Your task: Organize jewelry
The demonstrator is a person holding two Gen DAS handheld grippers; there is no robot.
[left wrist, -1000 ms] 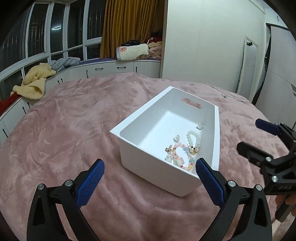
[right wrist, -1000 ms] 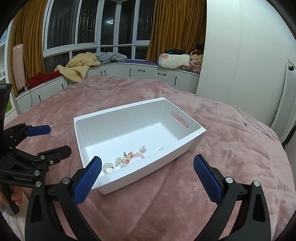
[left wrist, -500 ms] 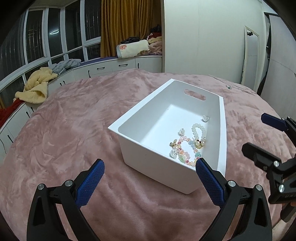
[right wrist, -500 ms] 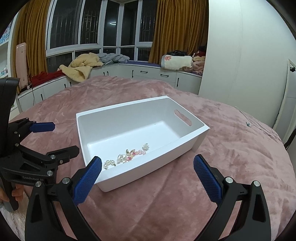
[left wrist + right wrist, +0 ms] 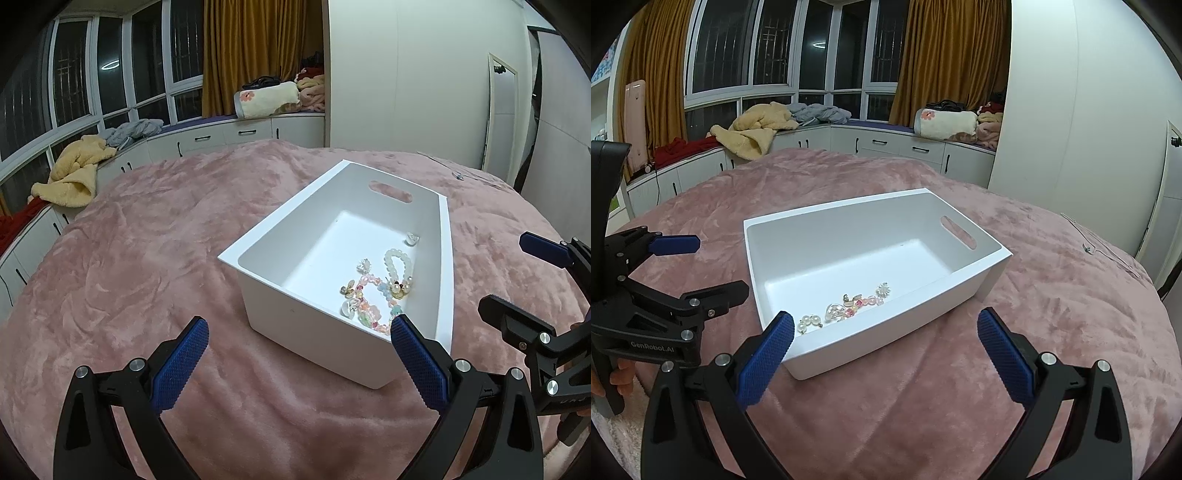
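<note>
- The left gripper (image 5: 297, 352) is held low over the pink blanket (image 5: 147, 258), its blue fingers (image 5: 181, 365) wide apart with nothing between them.
- The right gripper (image 5: 884, 347) is held the same way, fingers spread and empty, likely so a grab can be made soon.
- Just past both tools, a white box (image 5: 849, 347) is set on the blanket.
- The jewelry (image 5: 380, 291) is piled in the near right corner of the box: a pale bead bracelet (image 5: 399, 262) and small bright pieces.
- Far behind, clothes (image 5: 753, 129) are heaped on the window seat.
</note>
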